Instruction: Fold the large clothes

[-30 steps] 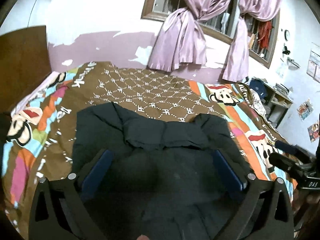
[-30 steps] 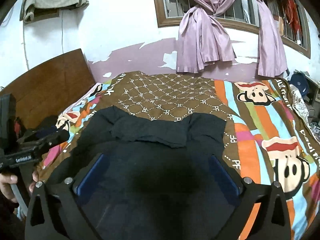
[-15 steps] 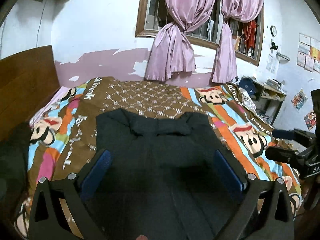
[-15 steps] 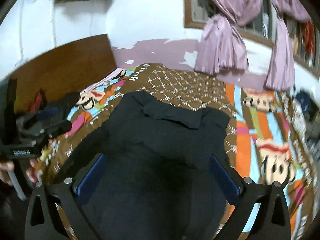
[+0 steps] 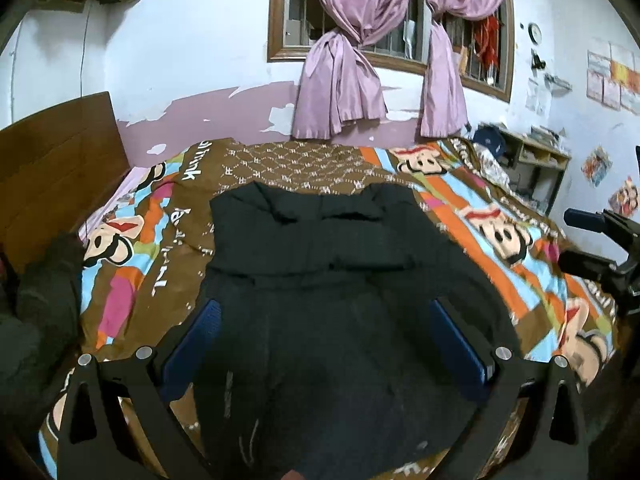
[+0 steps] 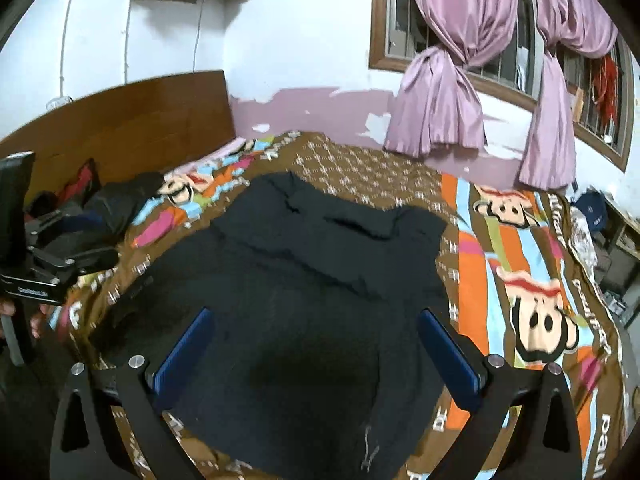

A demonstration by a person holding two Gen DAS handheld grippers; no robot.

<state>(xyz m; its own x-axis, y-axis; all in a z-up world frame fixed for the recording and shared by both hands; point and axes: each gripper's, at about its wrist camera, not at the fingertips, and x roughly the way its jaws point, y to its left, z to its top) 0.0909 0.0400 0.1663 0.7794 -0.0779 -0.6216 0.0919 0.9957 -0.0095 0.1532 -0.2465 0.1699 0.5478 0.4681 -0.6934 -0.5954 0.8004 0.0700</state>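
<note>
A large black garment (image 5: 332, 296) lies spread flat on the bed, collar end toward the window; it also shows in the right wrist view (image 6: 304, 300). My left gripper (image 5: 326, 320) is open and empty, held above the garment's near half. My right gripper (image 6: 314, 328) is open and empty, also above the near half. The right gripper shows at the right edge of the left wrist view (image 5: 600, 248). The left gripper shows at the left edge of the right wrist view (image 6: 52, 260).
The bed has a brown, orange and blue cartoon-monkey bedspread (image 5: 500, 236). A wooden headboard (image 6: 120, 124) stands at the left, with a pile of dark clothes (image 6: 120, 200) beside it. Purple curtains (image 5: 344, 80) hang at the window. A shelf (image 5: 532, 160) stands at the right.
Both grippers have pulled back and risen away from the garment, so more of the bed and room shows. The garment lies still. Both stay open.
</note>
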